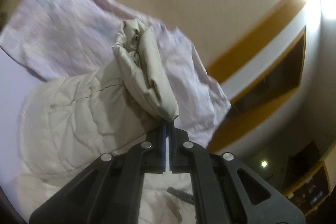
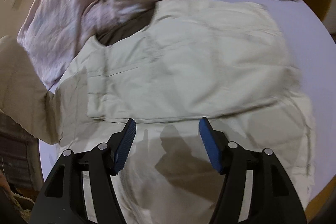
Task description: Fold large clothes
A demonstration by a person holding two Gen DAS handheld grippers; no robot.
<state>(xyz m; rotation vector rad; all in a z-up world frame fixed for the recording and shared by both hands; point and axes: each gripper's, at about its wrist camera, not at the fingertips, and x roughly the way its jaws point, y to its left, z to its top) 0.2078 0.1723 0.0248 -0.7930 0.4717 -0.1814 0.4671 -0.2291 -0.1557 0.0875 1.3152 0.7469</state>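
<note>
Two grippers over a beige puffer jacket [image 2: 189, 60] on a pale lilac table [image 2: 304, 20].

Left gripper [image 1: 168, 125], lower centre, pinches a lifted sleeve [image 1: 151, 68] between nearly closed blue pads. Right gripper [image 2: 167, 129] hovers spread wide above the jacket. Pinkish patterned bedding [image 2: 84, 3] fills the upper frame. No readable writing.

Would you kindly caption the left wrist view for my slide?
Left gripper shut on a beige jacket sleeve, lifting it.
</note>
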